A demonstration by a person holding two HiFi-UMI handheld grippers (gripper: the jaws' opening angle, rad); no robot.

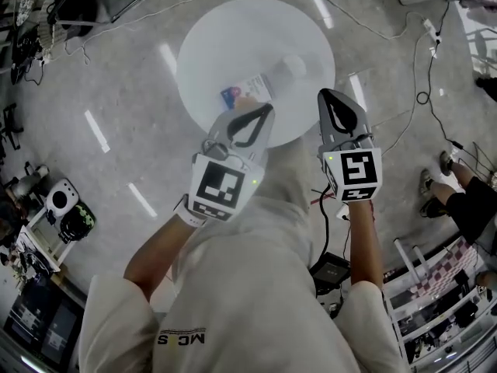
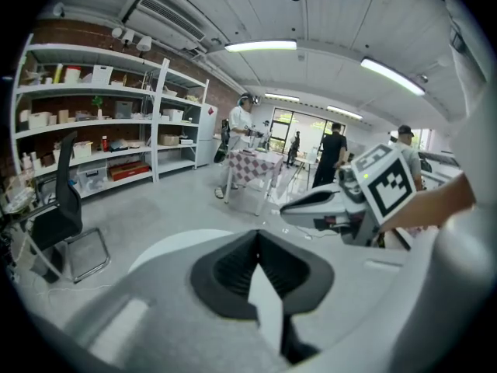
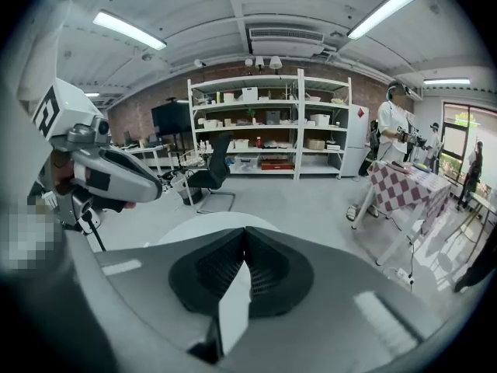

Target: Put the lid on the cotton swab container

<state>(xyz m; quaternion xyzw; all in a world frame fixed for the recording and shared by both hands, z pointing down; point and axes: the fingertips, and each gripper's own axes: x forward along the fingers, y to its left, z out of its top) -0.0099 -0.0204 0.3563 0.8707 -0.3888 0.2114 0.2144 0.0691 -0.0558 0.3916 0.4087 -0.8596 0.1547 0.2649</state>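
A round white worktop (image 1: 221, 33) stands on a grey floor (image 1: 116, 76), seen from above. The cotton swab container (image 1: 248, 90), with a blue and white label on its left end, lies on the near part of the worktop, a little left of the middle. A pale, see-through round piece (image 1: 293, 65) rests beyond it to the right, apart from it. It is too faint to tell whether it is the lid.

The left gripper (image 1: 266, 109) is held over the near edge of the worktop, and its tip is just beside the container in the head view. Whether they touch cannot be seen. In the left gripper view its jaws are pressed together and there is nothing between them. The right gripper (image 1: 327, 94) is at the right edge of the worktop, well apart from the container. In the right gripper view its jaws are pressed together too, and they hold nothing. Both grippers point forward, side by side, and each one shows in the other's view.

White shelves (image 3: 272, 123) with boxes stand against a brick wall. A black chair (image 3: 211, 173) is in front of them. A table with a checked cloth (image 3: 404, 185) stands to the right, and a person in white (image 3: 392, 130) stands beside it. Cables (image 1: 411, 68) lie on the floor.
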